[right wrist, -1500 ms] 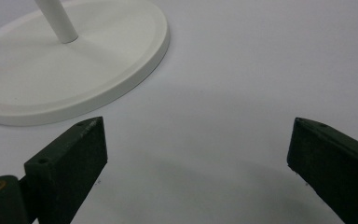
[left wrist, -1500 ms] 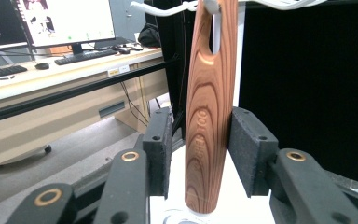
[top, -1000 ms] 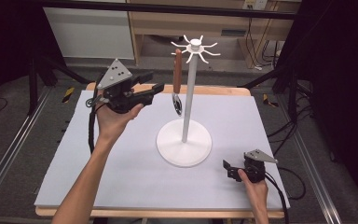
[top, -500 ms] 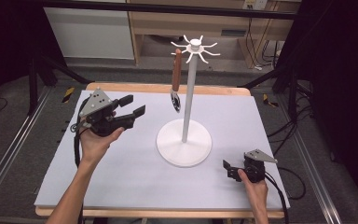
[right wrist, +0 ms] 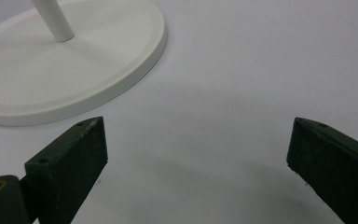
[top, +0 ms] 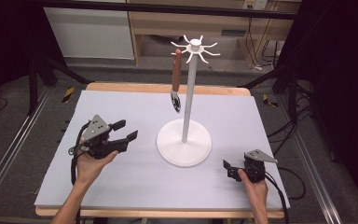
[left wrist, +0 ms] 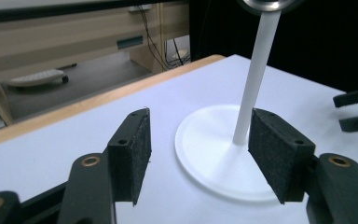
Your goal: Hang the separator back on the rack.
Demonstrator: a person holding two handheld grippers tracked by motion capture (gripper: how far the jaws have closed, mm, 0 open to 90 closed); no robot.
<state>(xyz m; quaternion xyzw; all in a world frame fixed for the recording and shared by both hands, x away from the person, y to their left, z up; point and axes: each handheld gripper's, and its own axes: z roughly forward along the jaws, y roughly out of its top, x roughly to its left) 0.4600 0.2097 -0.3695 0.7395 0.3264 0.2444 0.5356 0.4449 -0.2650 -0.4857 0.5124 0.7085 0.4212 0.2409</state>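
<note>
High view: spoon (top: pixel 176 84) hangs on the white rack (top: pixel 189 88), and the left gripper (top: pixel 125 131) has dropped to the desk (top: pixel 135 182), jaws just opening, empty. Right gripper (top: pixel 227 168) rests open. Hanging looks done.

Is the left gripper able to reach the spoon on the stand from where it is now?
Probably yes. The left gripper is open and empty, and nothing lies between it and the spoon, which hangs higher on the stand.
</note>
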